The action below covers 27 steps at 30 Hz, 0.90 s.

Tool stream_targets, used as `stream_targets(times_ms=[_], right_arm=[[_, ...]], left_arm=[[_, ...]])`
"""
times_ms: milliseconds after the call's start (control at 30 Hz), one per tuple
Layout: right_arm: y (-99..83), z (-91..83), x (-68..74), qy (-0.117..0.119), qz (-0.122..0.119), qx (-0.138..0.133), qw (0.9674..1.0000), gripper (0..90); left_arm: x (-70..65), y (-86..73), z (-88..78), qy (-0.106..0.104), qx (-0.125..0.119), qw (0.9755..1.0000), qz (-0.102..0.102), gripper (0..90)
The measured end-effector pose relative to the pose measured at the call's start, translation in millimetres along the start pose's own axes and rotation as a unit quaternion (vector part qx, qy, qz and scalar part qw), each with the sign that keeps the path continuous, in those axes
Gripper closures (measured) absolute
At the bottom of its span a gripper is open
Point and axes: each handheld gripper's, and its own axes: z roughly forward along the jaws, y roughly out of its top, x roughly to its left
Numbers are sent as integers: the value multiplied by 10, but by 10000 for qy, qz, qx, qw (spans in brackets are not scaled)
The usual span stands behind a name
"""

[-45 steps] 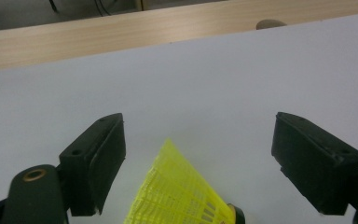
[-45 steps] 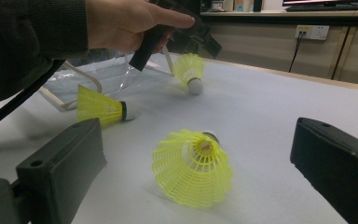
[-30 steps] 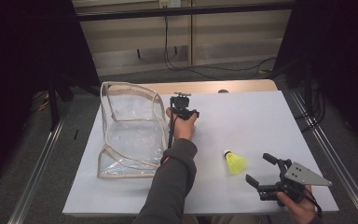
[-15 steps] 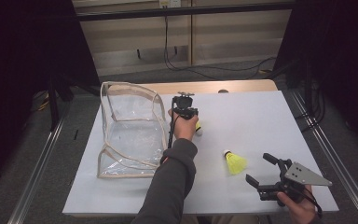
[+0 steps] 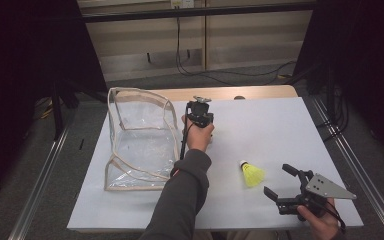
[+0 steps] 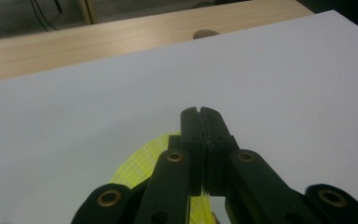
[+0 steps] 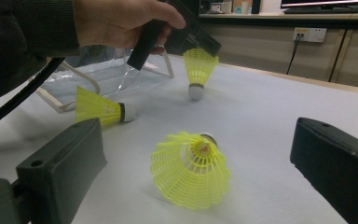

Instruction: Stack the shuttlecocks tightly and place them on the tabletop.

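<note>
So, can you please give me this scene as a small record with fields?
left claw: just closed, shut on the skirt of a yellow plastic shuttlecock, cork down
right claw: open, facing a second yellow shuttlecock lying on the white table
third yellow shuttlecock: lying near the clear plastic bag with beige trim

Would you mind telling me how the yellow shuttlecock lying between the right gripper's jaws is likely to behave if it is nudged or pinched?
The yellow shuttlecock looks very light: its skirt is open mesh. Lying on its side on the white table, a nudge would probably swing it in an arc around its small cork end. The thin mesh may flex under the right gripper, so a gentle pinch seems wise.
</note>
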Motion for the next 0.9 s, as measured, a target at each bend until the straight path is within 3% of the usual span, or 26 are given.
stream_targets(times_ms=[100, 267, 533, 633, 733, 900], right_arm=[[2, 1, 0, 7, -2, -17, 10000, 22], [3, -1, -1, -1, -9, -14, 10000, 23], [3, 3, 8, 9, 6, -5, 10000, 22], [2, 4, 8, 9, -1, 7, 10000, 22], [3, 4, 11, 10, 7, 0, 10000, 22], [2, 6, 10, 8, -4, 2, 10000, 22]], left_arm=[[2, 6, -28, 151, -75, 9997, 163, 893], [-23, -20, -39, 93, -52, 9997, 206, 870], [-114, -74, -59, -182, -59, 9995, 239, 821], [-135, -91, -77, -182, -42, 9994, 301, 799], [-149, -127, -86, -313, -54, 9993, 184, 786], [-193, -145, -103, -516, -117, 9985, 173, 754]])
